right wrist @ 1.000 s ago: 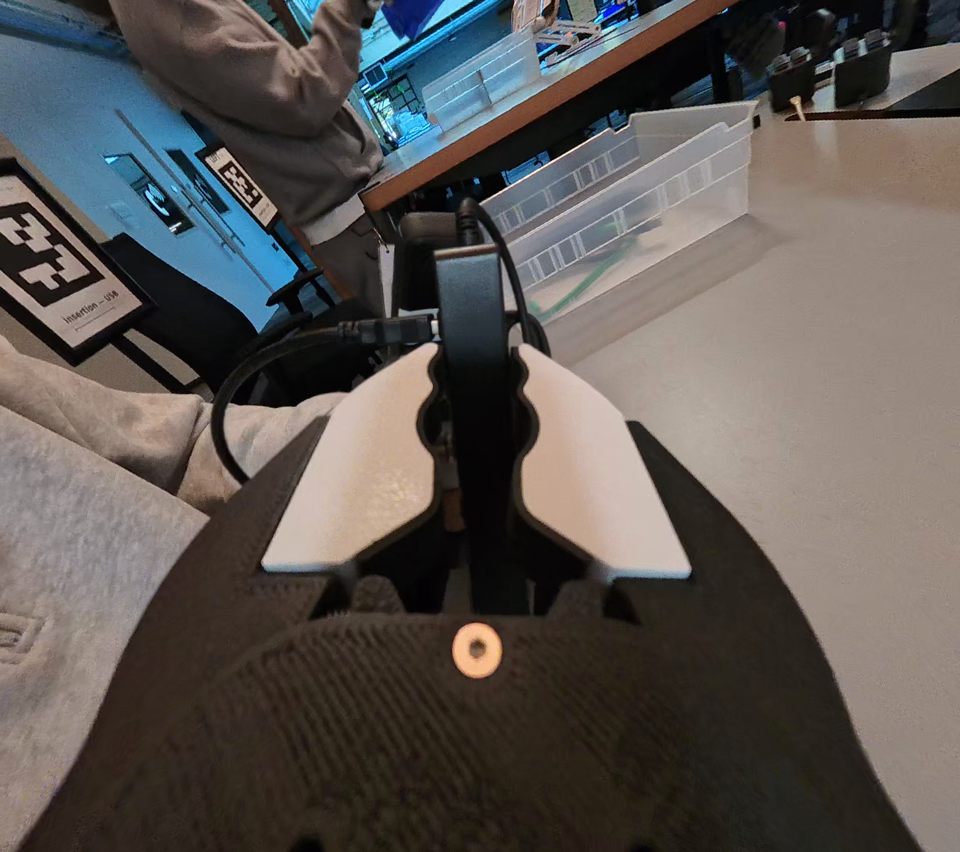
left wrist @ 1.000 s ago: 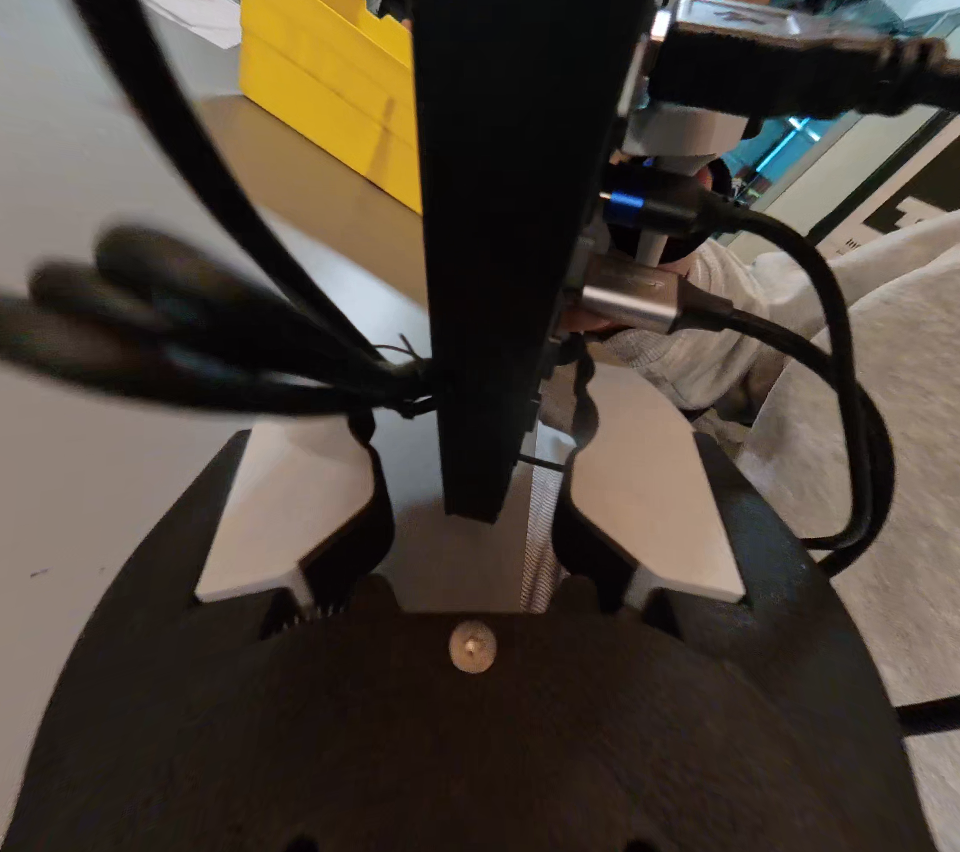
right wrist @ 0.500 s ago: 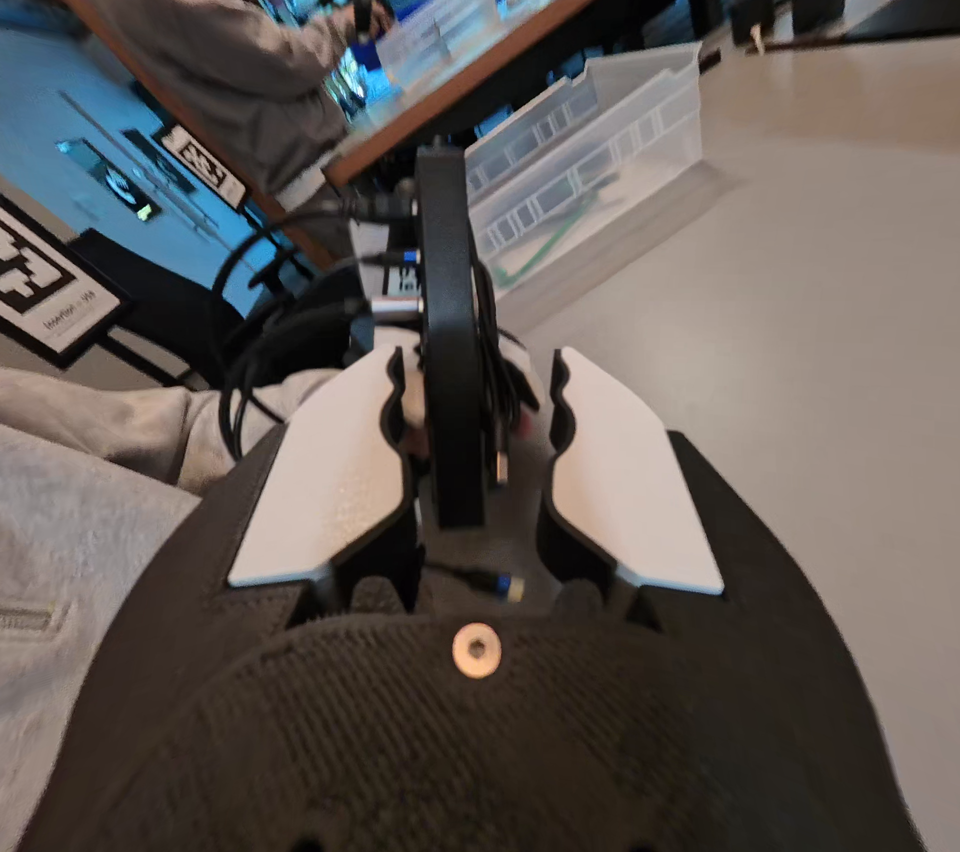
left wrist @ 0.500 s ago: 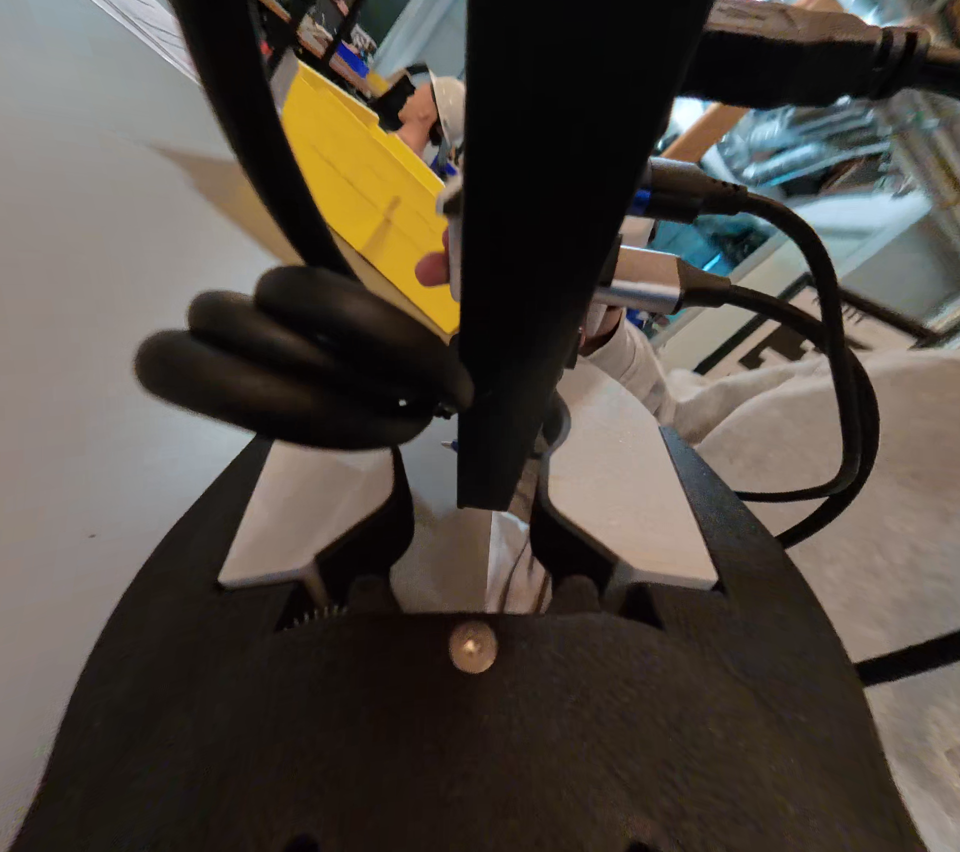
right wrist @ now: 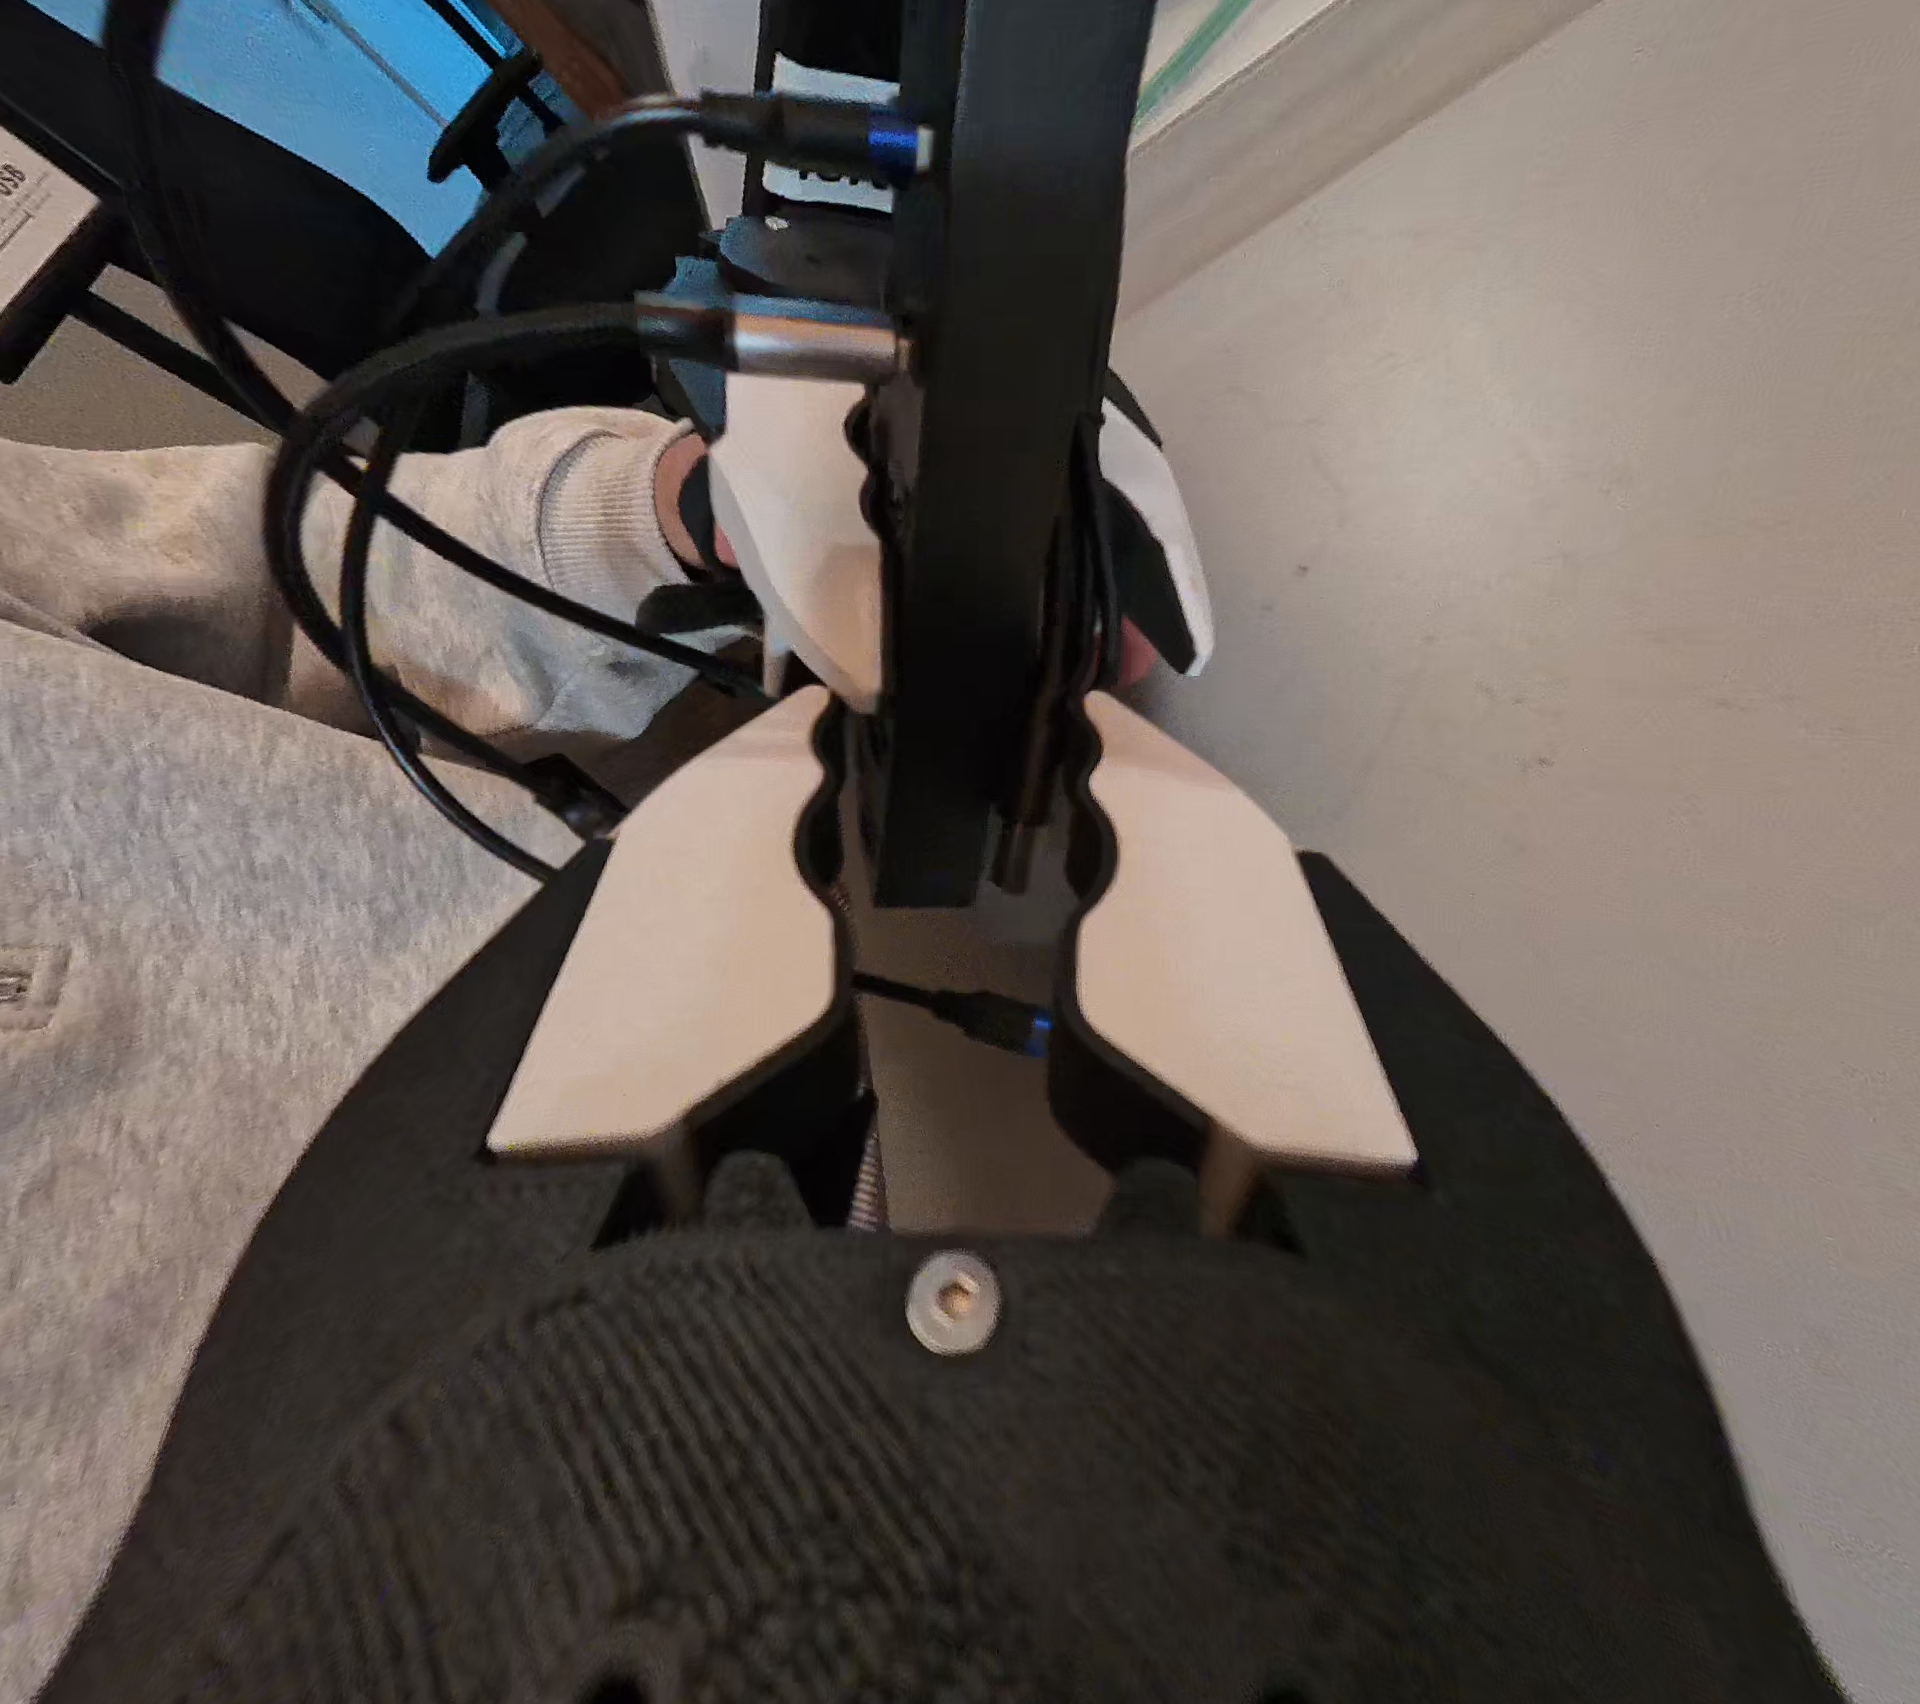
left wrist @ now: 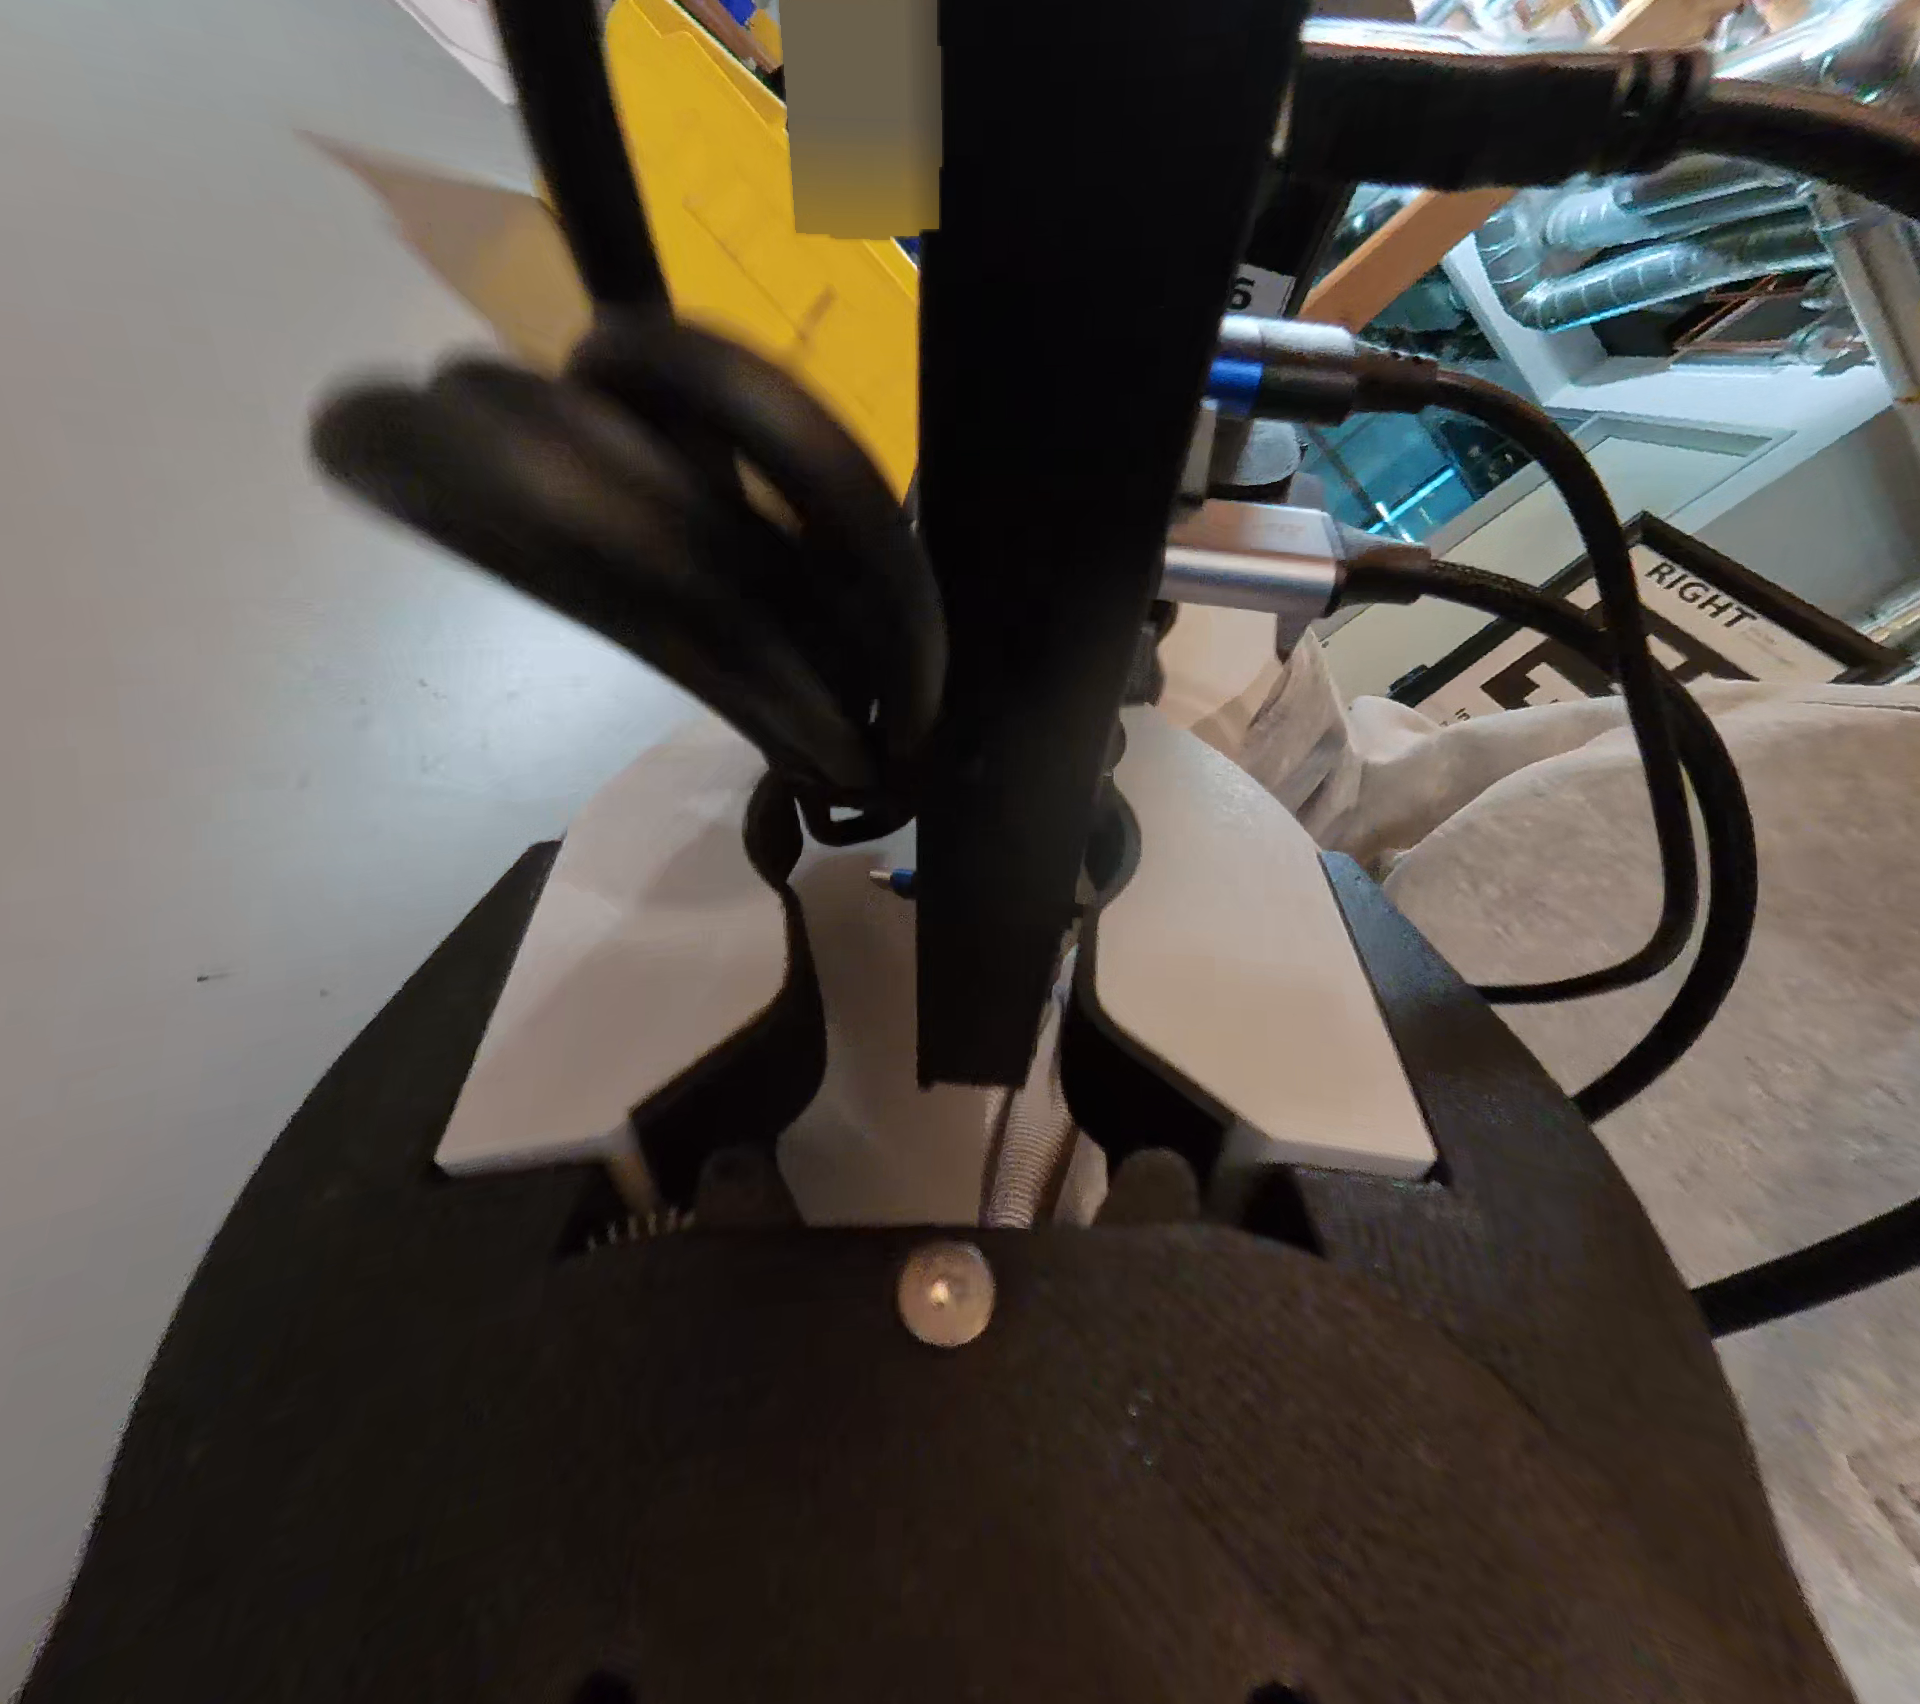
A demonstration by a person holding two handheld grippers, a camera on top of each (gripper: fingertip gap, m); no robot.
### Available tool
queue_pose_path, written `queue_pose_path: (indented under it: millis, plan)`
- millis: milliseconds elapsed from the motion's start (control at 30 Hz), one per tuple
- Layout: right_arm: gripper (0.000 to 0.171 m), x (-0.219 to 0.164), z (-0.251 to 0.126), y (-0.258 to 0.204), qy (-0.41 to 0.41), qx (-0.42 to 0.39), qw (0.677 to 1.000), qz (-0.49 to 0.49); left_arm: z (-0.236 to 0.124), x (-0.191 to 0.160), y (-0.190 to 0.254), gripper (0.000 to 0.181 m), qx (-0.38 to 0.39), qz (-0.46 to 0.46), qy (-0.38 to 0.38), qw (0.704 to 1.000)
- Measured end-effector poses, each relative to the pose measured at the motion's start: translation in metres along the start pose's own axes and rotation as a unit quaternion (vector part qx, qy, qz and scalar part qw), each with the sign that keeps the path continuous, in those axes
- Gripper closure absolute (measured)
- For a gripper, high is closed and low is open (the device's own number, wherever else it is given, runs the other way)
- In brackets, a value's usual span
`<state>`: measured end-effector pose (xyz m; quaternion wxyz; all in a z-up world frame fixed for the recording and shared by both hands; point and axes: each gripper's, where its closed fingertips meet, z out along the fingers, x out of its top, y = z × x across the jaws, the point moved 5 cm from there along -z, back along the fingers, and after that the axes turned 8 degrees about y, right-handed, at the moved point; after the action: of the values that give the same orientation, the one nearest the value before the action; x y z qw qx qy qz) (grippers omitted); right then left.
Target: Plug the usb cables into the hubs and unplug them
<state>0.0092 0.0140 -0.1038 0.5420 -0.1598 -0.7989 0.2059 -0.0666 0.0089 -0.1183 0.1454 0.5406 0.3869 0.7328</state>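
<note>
Hub (left wrist: 1081, 366): a long black bar, standing roughly on end above the counter (left wrist: 208, 615), is running from 12 o'clock down to the centre in both wrist views.

Left gripper (left wrist: 940, 833): its jaws are standing spread, one white finger (left wrist: 634, 979) on each side of the hub's lower end; the finger at 3 o'clock is lying just beside the hub, and contact cannot be judged. In the right wrist view this gripper (right wrist: 971, 553) is showing farther up the hub, its white fingers straddling the bar.

Right gripper (right wrist: 956, 781): its jaws are standing spread with the hub's near end between them; gaps are showing on both sides.

Plugs: three are sitting in the hub's side, a black one (left wrist: 1455, 116) uppermost, a blue-ringed one (left wrist: 1278, 366) in the middle and a silver one (left wrist: 1247, 584) lowest, at 3 o'clock in the left wrist view and 9 o'clock in the right wrist view.

Cables (left wrist: 1662, 719): black leads are looping away from the plugs over a grey sleeve (right wrist: 468, 574).

Bundle (left wrist: 644, 532): coiled black cable is hanging against the hub's other side, at 9 o'clock in the left wrist view.

Loose plug (right wrist: 997, 1020): a small blue-ringed connector is lying on the counter between the right fingers.

Bin (left wrist: 727, 220): a yellow container is resting on the counter at 11 o'clock, behind the hub.
</note>
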Motion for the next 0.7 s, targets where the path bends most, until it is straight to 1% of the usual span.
queue_pose_path:
  millis: [33, 67, 200, 233, 267, 333, 400, 467, 533, 700]
  plan:
    - [0.135, -0.002, 0.001, 0.0, -0.007, 0.001, 1.0, -0.003, 0.0, 0.0, 0.001, 0.128, -0.008, -0.005, 0.002, 1.0]
    - [0.136, -0.004, 0.003, -0.001, -0.013, 0.004, 1.0, -0.007, 0.001, -0.001, 0.002, 0.128, -0.012, -0.01, 0.0, 1.0]
    - [0.134, -0.009, 0.009, -0.001, -0.022, -0.004, 1.0, -0.008, 0.003, -0.004, 0.0, 0.129, 0.005, 0.004, -0.012, 1.0]
    - [0.131, -0.007, 0.009, -0.001, -0.014, -0.005, 1.0, -0.002, 0.003, -0.003, 0.0, 0.129, 0.007, 0.007, -0.006, 1.0]
    - [0.123, -0.004, 0.008, 0.001, 0.0, -0.012, 1.0, 0.004, 0.002, -0.001, 0.0, 0.129, 0.006, 0.007, 0.002, 1.0]
    - [0.114, 0.001, 0.006, 0.005, 0.022, -0.02, 0.999, 0.015, 0.002, 0.004, 0.005, 0.13, -0.015, -0.011, 0.029, 0.999]
    - [0.116, 0.003, 0.004, 0.004, 0.038, 0.002, 0.999, 0.036, 0.001, 0.008, 0.007, 0.129, -0.02, -0.013, 0.049, 0.999]
    - [0.116, 0.004, 0.007, -0.002, 0.054, 0.032, 0.996, 0.061, 0.002, 0.007, 0.009, 0.129, -0.023, -0.002, 0.044, 0.999]
    - [0.122, 0.0, 0.013, 0.0, 0.053, 0.026, 0.996, 0.063, 0.004, 0.005, 0.011, 0.129, -0.03, -0.003, 0.038, 0.999]
    - [0.124, 0.0, 0.015, 0.001, 0.067, 0.026, 0.995, 0.065, 0.003, 0.005, 0.009, 0.129, -0.031, -0.013, 0.043, 0.999]
